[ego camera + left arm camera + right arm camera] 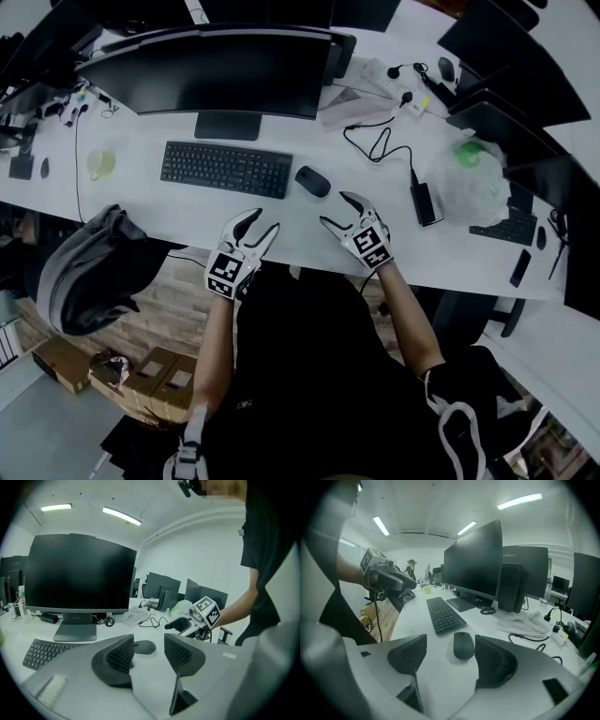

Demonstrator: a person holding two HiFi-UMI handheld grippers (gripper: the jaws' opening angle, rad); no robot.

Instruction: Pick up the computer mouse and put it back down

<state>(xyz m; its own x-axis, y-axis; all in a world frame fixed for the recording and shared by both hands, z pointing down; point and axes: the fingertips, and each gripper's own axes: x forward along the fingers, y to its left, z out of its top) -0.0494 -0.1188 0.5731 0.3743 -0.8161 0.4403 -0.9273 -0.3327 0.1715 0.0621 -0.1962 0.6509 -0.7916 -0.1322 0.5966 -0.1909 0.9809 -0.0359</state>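
A black computer mouse (312, 181) lies flat on the white desk (187, 211), just right of the keyboard (226, 169). My right gripper (341, 212) hovers near the desk's front, a little in front of and to the right of the mouse, jaws open and empty. In the right gripper view the mouse (463, 645) sits just beyond the gap between the jaws, closer to the right one. My left gripper (257, 228) is open and empty over the desk's front edge, in front of the keyboard. The left gripper view shows the mouse (144, 646) farther off and the right gripper (187, 623) beside it.
A large monitor (211, 73) stands behind the keyboard. A black cable with a power brick (424, 202) and a clear plastic bag (478, 183) lie right of the mouse. A grey backpack (89, 272) hangs off the desk's front left. More monitors (511, 66) stand at right.
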